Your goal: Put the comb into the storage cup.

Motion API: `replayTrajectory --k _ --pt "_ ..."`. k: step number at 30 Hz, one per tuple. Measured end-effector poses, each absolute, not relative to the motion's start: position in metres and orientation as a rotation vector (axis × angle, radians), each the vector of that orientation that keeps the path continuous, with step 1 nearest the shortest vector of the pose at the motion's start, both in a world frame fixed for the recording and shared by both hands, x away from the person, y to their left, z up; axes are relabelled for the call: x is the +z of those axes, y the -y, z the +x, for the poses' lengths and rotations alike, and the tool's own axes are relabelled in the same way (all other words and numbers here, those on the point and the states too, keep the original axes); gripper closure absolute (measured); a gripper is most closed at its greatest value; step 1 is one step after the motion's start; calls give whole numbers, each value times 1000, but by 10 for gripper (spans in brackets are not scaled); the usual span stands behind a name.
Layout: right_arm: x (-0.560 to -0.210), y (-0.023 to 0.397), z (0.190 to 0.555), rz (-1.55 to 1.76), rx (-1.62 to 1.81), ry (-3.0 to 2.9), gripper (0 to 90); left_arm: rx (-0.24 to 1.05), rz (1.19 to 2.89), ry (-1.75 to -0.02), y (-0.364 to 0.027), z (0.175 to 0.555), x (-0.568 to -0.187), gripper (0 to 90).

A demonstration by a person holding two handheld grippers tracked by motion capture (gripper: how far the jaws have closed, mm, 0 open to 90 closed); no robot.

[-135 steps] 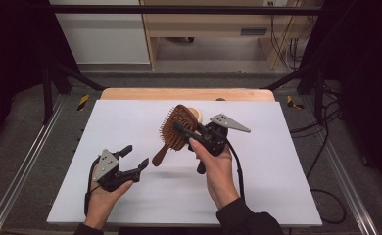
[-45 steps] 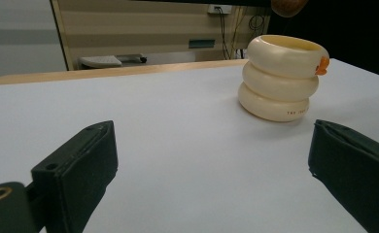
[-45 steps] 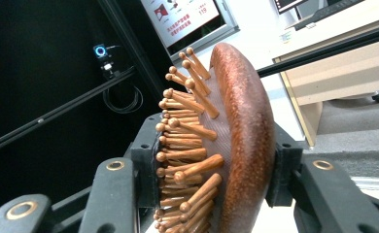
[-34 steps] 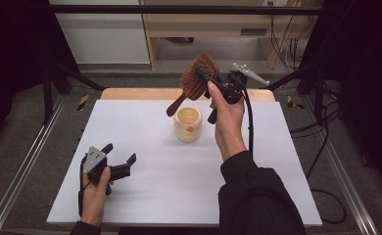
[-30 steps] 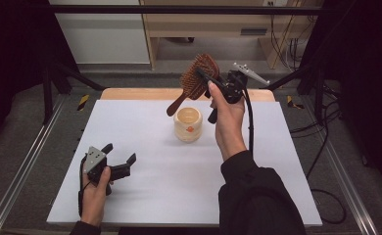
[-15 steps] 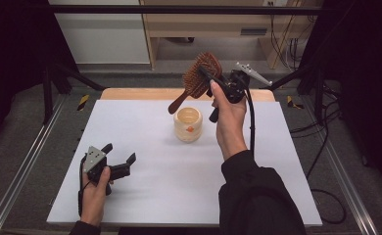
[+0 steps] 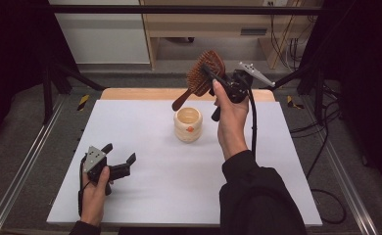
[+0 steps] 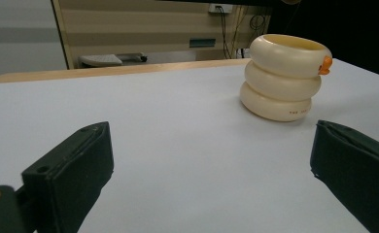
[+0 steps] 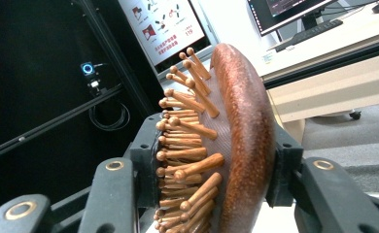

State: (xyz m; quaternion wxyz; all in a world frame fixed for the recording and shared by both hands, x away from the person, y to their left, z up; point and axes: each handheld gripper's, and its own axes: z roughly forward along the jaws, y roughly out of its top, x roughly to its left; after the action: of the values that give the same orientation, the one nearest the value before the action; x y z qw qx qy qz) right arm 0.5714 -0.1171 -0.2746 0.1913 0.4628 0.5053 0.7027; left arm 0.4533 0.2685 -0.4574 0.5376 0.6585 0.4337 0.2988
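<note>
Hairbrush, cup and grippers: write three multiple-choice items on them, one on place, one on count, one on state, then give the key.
1. Where is the wooden hairbrush?
A. Flat on the table
B. Held up above the cream ringed cup
C. Inside the cup

2. How many stacked rings form the cup's wall?
A. One
B. Three
C. Five

3. What state is the left gripper in?
A. Open, holding nothing
B. Shut on the cup
C. Shut on the hairbrush

Key: 1 B, the right gripper clamps the brush head in the air, handle sloping down toward the cup. 2 B, the left gripper view shows three bulges. 3 A, its jaws stand wide apart over bare table.
</note>
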Motion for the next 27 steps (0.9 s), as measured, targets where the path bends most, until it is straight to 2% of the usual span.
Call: replayTrajectory --k 27 --pt "-274 129 573 1301 1920 -1421 512 704 1575 -1027 -267 453 -458 21"
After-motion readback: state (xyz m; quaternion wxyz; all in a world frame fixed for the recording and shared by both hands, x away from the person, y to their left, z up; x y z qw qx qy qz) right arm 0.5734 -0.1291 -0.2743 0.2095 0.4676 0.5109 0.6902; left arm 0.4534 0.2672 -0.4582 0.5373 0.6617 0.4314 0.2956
